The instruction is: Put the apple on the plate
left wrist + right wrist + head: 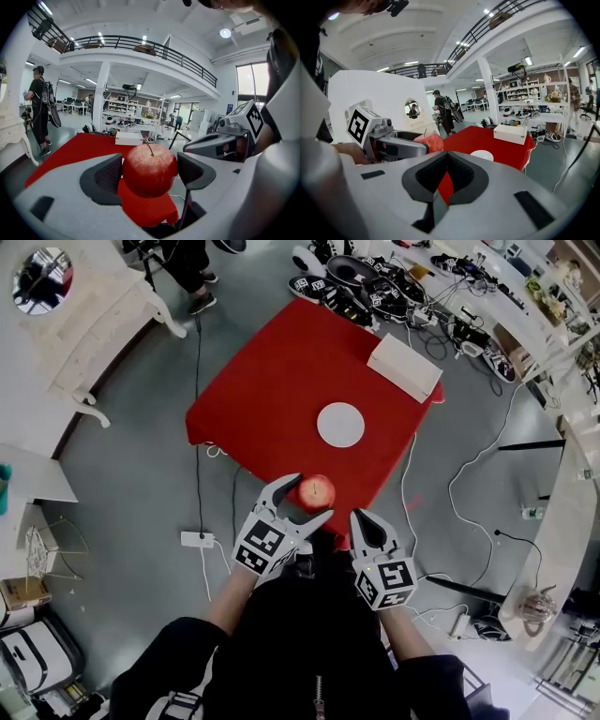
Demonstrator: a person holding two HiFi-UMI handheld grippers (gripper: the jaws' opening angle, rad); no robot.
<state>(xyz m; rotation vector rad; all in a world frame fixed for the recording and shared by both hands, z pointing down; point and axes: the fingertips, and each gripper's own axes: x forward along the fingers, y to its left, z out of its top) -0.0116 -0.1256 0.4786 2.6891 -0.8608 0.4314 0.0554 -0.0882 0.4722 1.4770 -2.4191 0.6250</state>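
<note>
A red apple [317, 491] sits at the near corner of the red table [281, 371]. My left gripper [302, 495] has its jaws on either side of the apple [150, 169], the dark pads pressed against its skin. The apple's underside rests on the red cloth. A small white plate [340, 424] lies in the middle of the table, beyond the apple. My right gripper [368, 519] hovers just right of the apple at the table's near edge, its jaws shut together on nothing. In the right gripper view the plate [481, 154] and the apple [429, 140] both show.
A white box [404, 366] stands at the table's far right corner. A power strip [198, 539] and cables lie on the grey floor to the left. Shoes and gear [375, 287] crowd the floor beyond the table. A person [187, 268] stands at the far left.
</note>
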